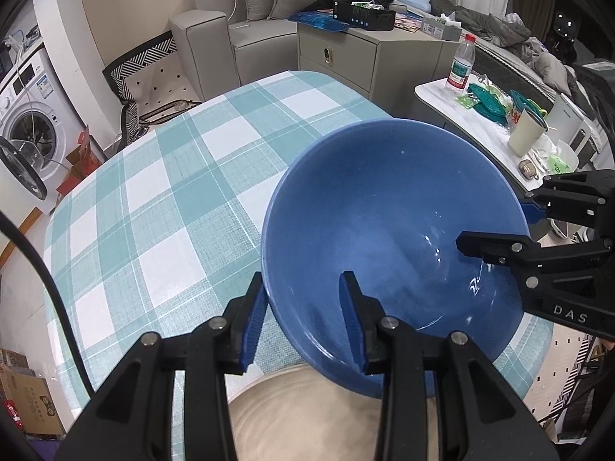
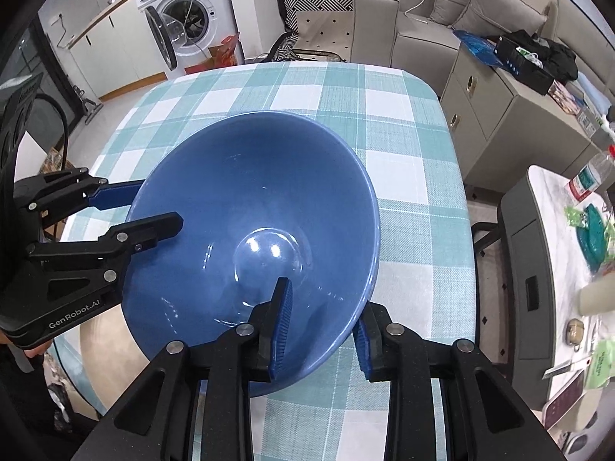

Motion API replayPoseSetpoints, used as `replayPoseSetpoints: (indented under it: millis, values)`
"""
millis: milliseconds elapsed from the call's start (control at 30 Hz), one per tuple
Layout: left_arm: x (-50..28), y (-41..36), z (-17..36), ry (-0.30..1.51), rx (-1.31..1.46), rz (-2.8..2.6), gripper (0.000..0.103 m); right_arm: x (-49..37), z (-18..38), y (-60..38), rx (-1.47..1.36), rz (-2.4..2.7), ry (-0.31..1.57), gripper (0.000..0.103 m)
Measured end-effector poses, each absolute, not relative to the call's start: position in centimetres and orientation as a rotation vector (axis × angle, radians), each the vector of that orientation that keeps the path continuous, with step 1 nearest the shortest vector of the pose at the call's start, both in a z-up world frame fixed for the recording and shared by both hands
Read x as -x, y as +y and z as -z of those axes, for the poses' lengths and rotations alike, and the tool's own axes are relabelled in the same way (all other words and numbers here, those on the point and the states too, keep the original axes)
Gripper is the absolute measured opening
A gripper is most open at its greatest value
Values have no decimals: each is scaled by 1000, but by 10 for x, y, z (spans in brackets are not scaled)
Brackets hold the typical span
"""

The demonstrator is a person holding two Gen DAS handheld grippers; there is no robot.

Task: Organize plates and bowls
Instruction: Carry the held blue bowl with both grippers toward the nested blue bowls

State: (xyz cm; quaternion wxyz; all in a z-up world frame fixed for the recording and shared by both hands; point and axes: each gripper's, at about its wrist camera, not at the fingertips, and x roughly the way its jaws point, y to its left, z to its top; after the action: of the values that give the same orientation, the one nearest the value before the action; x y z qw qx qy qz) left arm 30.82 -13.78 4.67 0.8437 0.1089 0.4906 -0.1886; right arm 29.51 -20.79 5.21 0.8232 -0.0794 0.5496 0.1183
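A large blue bowl (image 1: 384,211) (image 2: 238,192) hangs tilted over the near edge of a table with a teal-and-white checked cloth (image 1: 153,192) (image 2: 403,153). My left gripper (image 1: 301,276) (image 2: 159,205) straddles its rim, one finger outside and one inside, shut on the wall. On the opposite side my right gripper (image 2: 324,296) (image 1: 496,223) holds the rim the same way; its outer fingertip is hidden behind the bowl. A beige plate (image 1: 307,422) (image 2: 100,345) lies just under the bowl's lower edge. Whether bowl and plate touch I cannot tell.
To the right stands a white side table (image 1: 434,92) with a water bottle (image 1: 459,65), a cream cup (image 1: 524,134) and teal lids. A grey cabinet (image 1: 338,57) and a sofa are behind the table, a washing machine (image 2: 188,19) off to the left.
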Motion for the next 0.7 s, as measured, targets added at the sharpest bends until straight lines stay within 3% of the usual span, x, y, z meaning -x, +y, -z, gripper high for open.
replayPoseSetpoints:
  millis: [333, 700]
  values:
    - [-309, -140, -42, 1043, -250, 394, 38, -294, -49, -197, 277, -216, 1138, 33]
    - [-309, -140, -37, 1048, -252, 405, 41, -289, -44, -185, 410, -191, 1101, 46]
